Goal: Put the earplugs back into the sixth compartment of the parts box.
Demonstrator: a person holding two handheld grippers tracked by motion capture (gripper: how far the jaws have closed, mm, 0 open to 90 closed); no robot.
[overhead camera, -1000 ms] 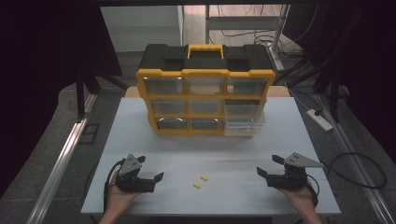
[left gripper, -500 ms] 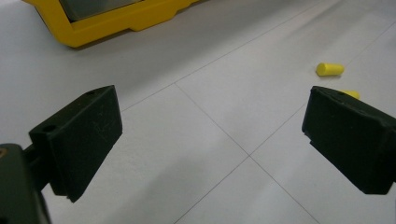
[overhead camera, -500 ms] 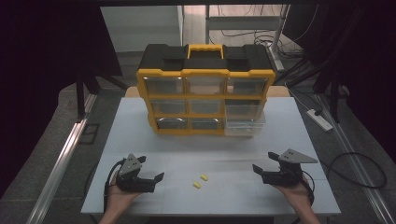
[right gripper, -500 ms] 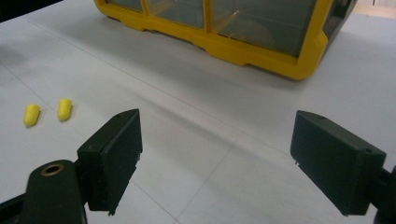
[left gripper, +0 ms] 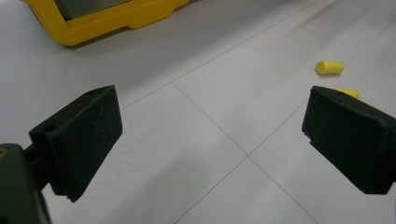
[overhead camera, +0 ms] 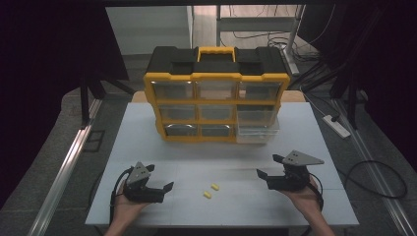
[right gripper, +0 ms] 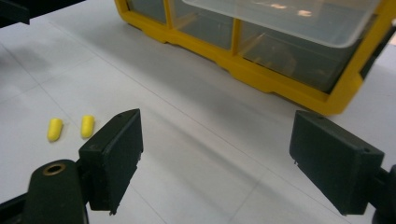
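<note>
Yellow earplugs point(overhead camera: 210, 191), seemingly foam, lie between the wide-open, empty left claw point(overhead camera: 160, 179) and right claw point(overhead camera: 268, 165).

1. A white table point(overhead camera: 147, 118) is set on a grey floor point(overhead camera: 54, 147).
2. Dark curtains point(overhead camera: 44, 59) are hung at both sides.
3. Cables point(overhead camera: 275, 39) and a power strip point(overhead camera: 336, 125) are laid on the floor.

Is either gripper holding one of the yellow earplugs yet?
No, both yellow earplugs lie on the table between the open left gripper and right gripper.
</note>
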